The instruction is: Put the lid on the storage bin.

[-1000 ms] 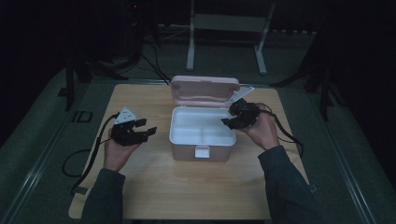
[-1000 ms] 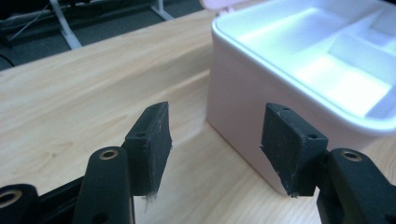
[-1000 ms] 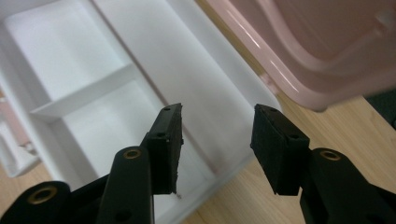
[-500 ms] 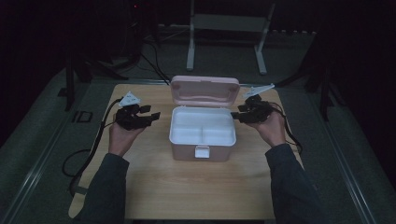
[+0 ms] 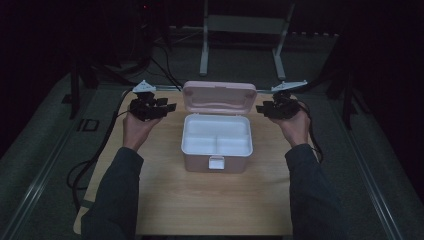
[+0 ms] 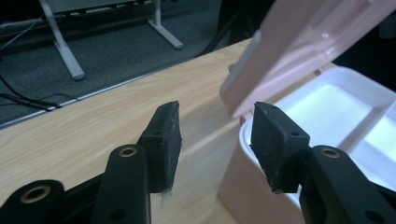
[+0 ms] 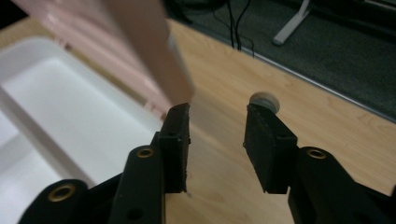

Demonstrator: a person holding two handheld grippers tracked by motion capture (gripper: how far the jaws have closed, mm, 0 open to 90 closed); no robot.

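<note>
Black rubber pads face each other across an empty gap on the left gripper (image 5: pixel 167 106), whose jaws have just been closing and now stand at a moderate width with nothing between them. In the left gripper view, the edge of the raised pink lid (image 6: pixel 299 42) hangs just beyond the gap, and the right pad sits in front of the box (image 6: pixel 327 116) rim without touching it. The right gripper (image 5: pixel 261 108) mirrors this on the other side. Its jaws have also just been closing, they are still fairly wide, and they hold nothing. From its own view the lid's side edge (image 7: pixel 154 56) lies just past the left pad, and a small white round cap (image 7: pixel 264 100) set in the wood peeks over the right pad.

Both hands are lifted level with the lid's two ends, one on each flank. That suggests the lid is to be handled from both sides at once, probably to swing it down evenly without twisting the hinge.

The box stands open near the middle of the wooden counter (image 5: pixel 165 200). Its white tray (image 5: pixel 216 137) is divided into compartments that look empty, its latch (image 5: pixel 216 162) faces the person, and the lid (image 5: pixel 219 96) stands propped up at the far side.

Beyond the counter are dark floor, trailing cables and the legs of a stand (image 5: pixel 245 30).
</note>
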